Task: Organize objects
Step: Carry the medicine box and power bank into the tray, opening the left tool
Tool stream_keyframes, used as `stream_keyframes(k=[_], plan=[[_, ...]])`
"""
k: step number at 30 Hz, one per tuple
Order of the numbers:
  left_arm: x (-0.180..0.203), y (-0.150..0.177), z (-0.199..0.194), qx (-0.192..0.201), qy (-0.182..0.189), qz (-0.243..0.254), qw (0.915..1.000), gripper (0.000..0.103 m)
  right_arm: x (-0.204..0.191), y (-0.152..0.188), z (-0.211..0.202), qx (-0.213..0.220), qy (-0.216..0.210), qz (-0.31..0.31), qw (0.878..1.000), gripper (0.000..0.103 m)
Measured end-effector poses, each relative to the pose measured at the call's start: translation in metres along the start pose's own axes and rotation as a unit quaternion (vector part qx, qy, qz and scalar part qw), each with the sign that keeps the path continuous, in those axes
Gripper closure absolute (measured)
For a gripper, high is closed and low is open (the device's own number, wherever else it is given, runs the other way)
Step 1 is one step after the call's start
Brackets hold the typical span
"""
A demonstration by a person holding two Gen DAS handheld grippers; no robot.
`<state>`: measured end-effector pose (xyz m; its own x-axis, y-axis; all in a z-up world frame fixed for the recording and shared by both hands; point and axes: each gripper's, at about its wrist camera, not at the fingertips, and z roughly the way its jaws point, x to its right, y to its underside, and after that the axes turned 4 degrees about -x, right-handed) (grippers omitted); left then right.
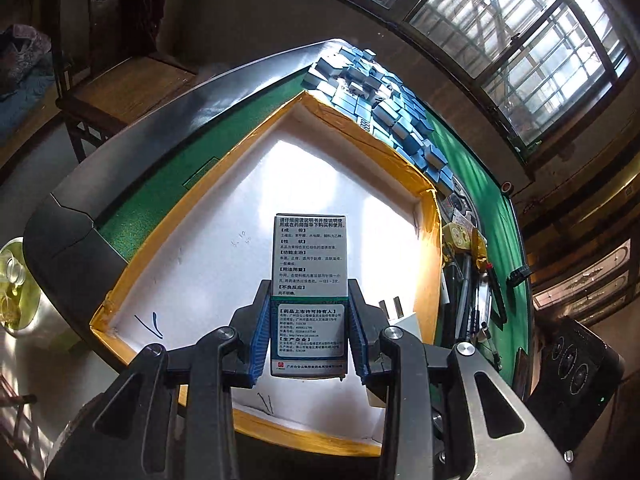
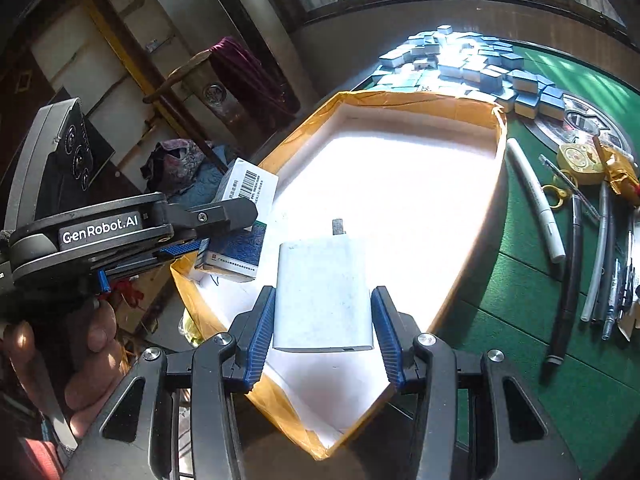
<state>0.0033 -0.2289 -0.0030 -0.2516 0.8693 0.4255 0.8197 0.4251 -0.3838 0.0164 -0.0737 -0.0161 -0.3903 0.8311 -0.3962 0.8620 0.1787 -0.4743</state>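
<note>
The left gripper (image 1: 308,332) tilts steeply down over the white-lined box (image 1: 224,168) with its yellow-taped rim, its blue pads (image 1: 259,340) clamped on a medicine carton (image 1: 308,276) that stands upright between them (printed panel facing the camera). Beside it, the right gripper (image 2: 324,328) slants down over the same box, jaws pressed against both sides of a white charger (image 2: 324,296). A hand (image 2: 80,360) wraps the left gripper's handle. Blue tiles (image 2: 472,68) and pens (image 2: 576,264) lie on the green table (image 2: 540,360).
</note>
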Motion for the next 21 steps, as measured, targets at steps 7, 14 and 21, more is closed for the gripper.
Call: stream_keyframes(k=[7, 14, 21], plan=[[0.006, 0.004, 0.027, -0.025, -0.009, 0.015, 0.9995, 0.071, -0.008, 0.013, 0.010, -0.042, 0.110, -0.068, 0.991, 0.060], [0.030, 0.011, 0.044, -0.057, -0.010, 0.053, 0.9969, 0.071, 0.017, 0.021, -0.007, -0.041, 0.131, -0.077, 0.988, 0.060], [0.038, 0.015, 0.049, -0.071, -0.036, 0.078, 0.9938, 0.071, 0.010, 0.015, 0.004, -0.034, 0.152, -0.111, 0.981, 0.060]])
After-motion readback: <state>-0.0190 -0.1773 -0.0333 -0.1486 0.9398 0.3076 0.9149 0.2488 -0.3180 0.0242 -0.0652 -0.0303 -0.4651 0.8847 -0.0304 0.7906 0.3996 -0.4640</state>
